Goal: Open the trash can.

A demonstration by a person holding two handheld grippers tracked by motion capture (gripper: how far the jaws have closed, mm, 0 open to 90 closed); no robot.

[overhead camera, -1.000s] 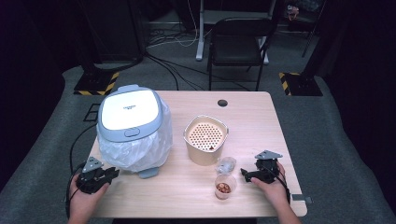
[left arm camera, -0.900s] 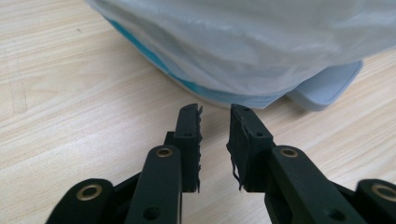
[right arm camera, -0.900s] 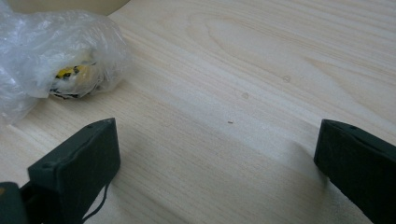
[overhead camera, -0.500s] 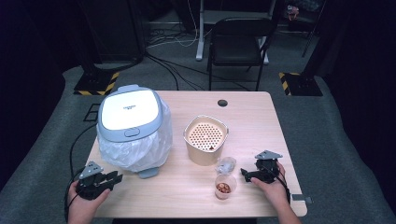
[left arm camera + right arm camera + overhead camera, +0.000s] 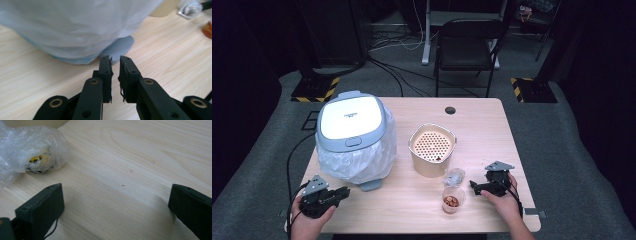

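Work barely begun, both grippers empty.
The left gripper [image 5: 343, 191], jaws just closing to a narrow gap on nothing, points at the wrapped cooker [image 5: 354, 137] just ahead; the right gripper [image 5: 473, 186] gapes wide, the crumpled bag [image 5: 30, 152] and what seems a snack cup [image 5: 453, 198] just ahead, untouched.

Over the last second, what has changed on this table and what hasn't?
The left gripper slid toward the table's near left corner, away from the bin, its jaws just closing to a narrow gap with nothing between them. The right gripper, basket, cup and plastic wrap stayed put.
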